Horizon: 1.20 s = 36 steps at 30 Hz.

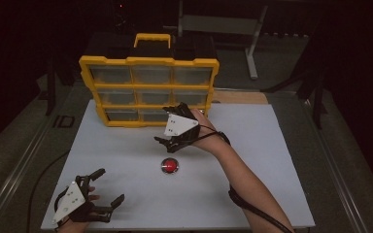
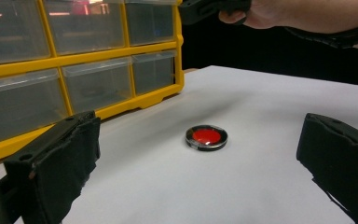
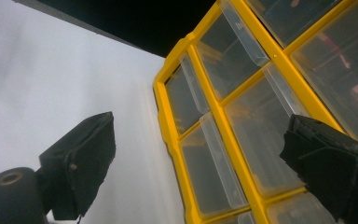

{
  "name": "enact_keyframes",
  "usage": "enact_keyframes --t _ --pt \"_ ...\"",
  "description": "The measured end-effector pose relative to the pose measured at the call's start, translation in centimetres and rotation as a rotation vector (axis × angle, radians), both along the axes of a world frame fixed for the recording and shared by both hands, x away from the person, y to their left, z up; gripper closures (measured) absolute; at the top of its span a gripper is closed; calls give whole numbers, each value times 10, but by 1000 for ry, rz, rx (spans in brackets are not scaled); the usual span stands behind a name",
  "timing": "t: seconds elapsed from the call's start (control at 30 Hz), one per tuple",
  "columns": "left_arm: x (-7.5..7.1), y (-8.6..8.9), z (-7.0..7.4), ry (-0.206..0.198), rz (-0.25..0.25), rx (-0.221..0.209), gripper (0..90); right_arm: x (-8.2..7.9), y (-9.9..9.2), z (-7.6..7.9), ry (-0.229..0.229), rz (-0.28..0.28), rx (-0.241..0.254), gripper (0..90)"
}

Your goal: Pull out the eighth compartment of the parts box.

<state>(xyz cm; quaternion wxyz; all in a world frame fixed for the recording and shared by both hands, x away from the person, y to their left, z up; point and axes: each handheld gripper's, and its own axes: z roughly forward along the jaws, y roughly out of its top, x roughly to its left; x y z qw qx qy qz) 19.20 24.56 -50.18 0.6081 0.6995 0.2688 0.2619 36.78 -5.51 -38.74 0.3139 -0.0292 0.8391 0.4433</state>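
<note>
A yellow organizer (image 1: 149,61) with clear drawers stands upright at the back of the white table (image 1: 252,160). A small round red disc with a metal rim (image 1: 169,165) lies flat mid-table. My right gripper (image 1: 164,125) hovers open just in front of the organizer's lower right drawers, above and behind the disc. In the right gripper view its jaws stand wide apart with the clear drawers (image 3: 219,154) between them. My left gripper (image 1: 110,185) rests open near the table's front left corner. In the left gripper view the disc (image 2: 206,137) lies ahead between the spread jaws, untouched.
The organizer's yellow handle (image 1: 151,39) sticks up behind it. A metal stand (image 1: 252,43) and dark floor lie beyond the table. A cable (image 1: 252,208) trails along the right forearm. Bare white table stretches to the right of the disc.
</note>
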Motion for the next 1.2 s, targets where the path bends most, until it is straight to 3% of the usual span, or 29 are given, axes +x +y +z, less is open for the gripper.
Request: enact_keyframes --t 0.33,0.6,0.7,0.87,1.0,1.03,1.2 --pt "0 0 0 -4 -1 -7 0 15 20 -2 -23 13 -25 91" --pt "0 0 0 -6 -4 -12 0 26 35 -10 -25 32 -73 110" --pt "0 1 0 -4 -6 -14 0 30 41 -15 -10 39 -99 110" --pt "0 1 0 -1 -6 -18 0 37 52 -25 18 40 -97 111" --pt "-1 1 -1 1 -11 -22 0 42 60 -32 22 41 -93 172" --pt "0 1 -1 0 -12 -23 0 44 62 -35 -3 40 -95 199" --pt "0 1 -1 1 -17 -24 0 53 68 -44 -35 56 -127 280"
